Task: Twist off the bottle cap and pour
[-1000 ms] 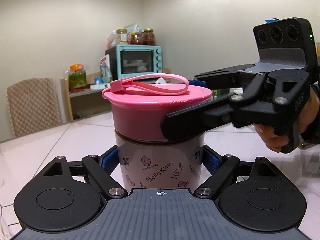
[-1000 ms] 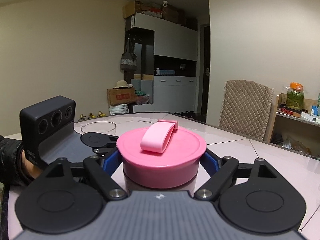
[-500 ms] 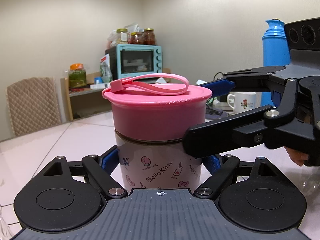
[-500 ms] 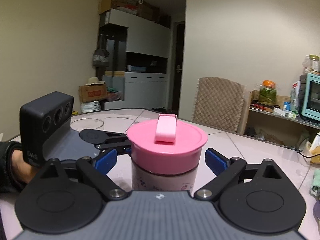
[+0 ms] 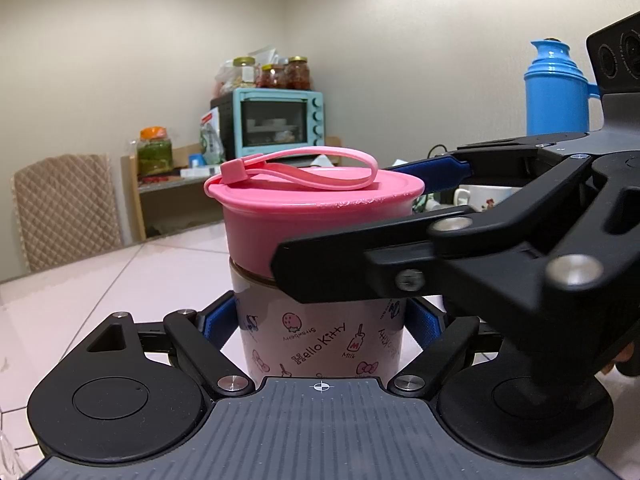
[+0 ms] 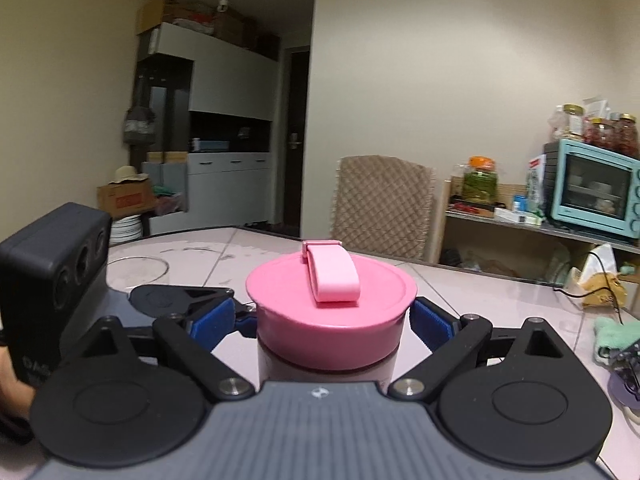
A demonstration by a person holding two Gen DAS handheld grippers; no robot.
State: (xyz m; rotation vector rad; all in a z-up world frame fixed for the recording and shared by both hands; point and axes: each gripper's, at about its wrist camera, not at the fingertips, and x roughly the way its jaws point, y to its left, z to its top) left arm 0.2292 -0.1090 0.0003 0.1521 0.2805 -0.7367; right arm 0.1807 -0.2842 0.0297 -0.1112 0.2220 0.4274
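On the glossy tiled table [image 5: 160, 276], left fingers [image 5: 218, 320] clamp the printed bottle [image 5: 320, 340], right fingers [image 6: 430, 322] its round pink cap [image 6: 332, 320].

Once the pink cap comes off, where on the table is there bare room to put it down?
Bare tabletop lies between the bottle and the chair. The glass ring takes the far left in the right wrist view. The side by the mug and cloths is crowded.

1. The right gripper [image 6: 334, 318] has its blue pads [image 6: 430, 326] against both sides of the pink cap [image 6: 332, 320].
2. The strap [image 6: 330, 274] lies flat on top.
3. The left gripper [image 6: 240, 312] reaches in from the left, below the cap.
4. A quilted chair [image 6: 384, 206] stands far behind; a teal oven [image 6: 594, 188] sits far right.
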